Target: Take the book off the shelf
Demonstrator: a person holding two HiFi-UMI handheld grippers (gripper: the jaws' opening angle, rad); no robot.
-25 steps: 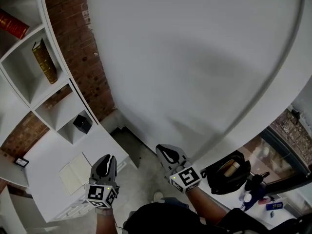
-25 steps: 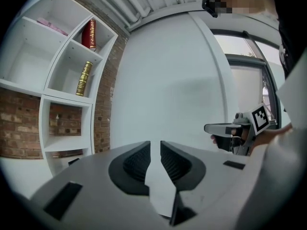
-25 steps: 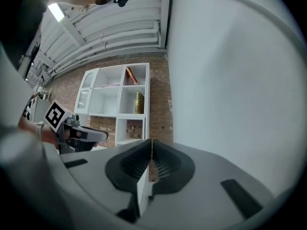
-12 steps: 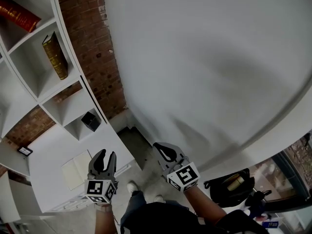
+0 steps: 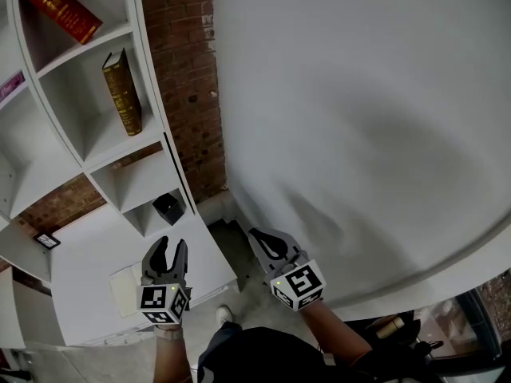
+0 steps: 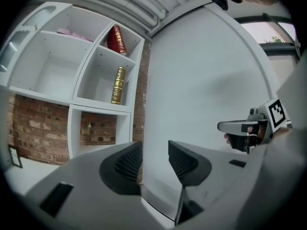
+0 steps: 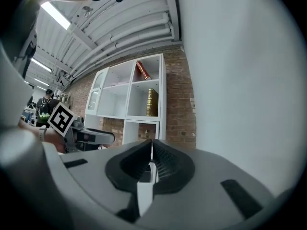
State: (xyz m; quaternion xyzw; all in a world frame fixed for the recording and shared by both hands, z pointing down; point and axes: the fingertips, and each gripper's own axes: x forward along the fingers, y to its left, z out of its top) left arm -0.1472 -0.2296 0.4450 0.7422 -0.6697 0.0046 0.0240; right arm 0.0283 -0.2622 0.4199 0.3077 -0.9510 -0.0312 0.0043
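The white shelf (image 5: 153, 102) stands against a brick wall (image 5: 192, 78), and both grippers are held out level, well short of it. The shelf carries 2 books. A red book (image 5: 60, 8) leans tilted in the top right compartment. A gold book (image 5: 122, 92) stands nearly upright in the compartment just below. I cannot tell which of the 2 is the one wanted. Neither book is touched.

The left gripper (image 5: 170, 246) has its jaws a moderate way apart. They have just been opening, and nothing is between them. In its own view the gap frames only the edge of the shelf and the big white wall (image 5: 359, 118) beside it. The right gripper (image 5: 257, 236) has its jaws drawn together to a thin slit, with nothing caught in it. The 2 grippers sit side by side, apart from each other.

Lower in the shelf, a small black box (image 5: 168, 208) sits in a bottom compartment. Below that, a low white desk (image 5: 84, 262) juts out, and a pale sheet (image 5: 124, 290) lies flat on it.
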